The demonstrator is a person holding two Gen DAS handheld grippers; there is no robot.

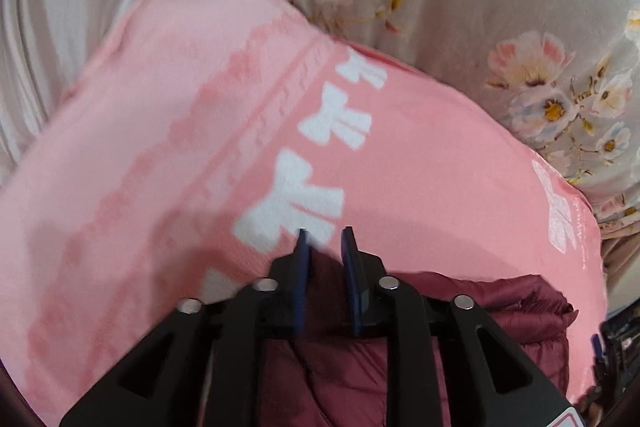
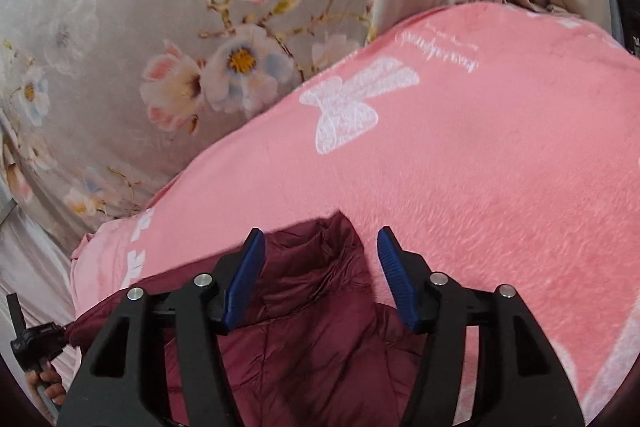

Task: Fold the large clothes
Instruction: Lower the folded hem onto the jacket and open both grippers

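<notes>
A maroon puffer jacket [image 1: 460, 311] lies on a pink blanket [image 1: 160, 131] with white bows. In the left wrist view my left gripper [image 1: 326, 233] has its blue pads close together, pinching a fold of the jacket's edge. In the right wrist view my right gripper [image 2: 318, 237] is open, its blue pads [image 2: 244, 279] standing either side of the jacket's collar [image 2: 320, 263], above the fabric and not closed on it.
The pink blanket [image 2: 480, 147] covers a bed with a grey floral sheet [image 2: 160, 47]. The other gripper and a hand show at the lower left edge of the right wrist view [image 2: 32, 347]. Pale curtain folds [image 1: 60, 27] hang at the back.
</notes>
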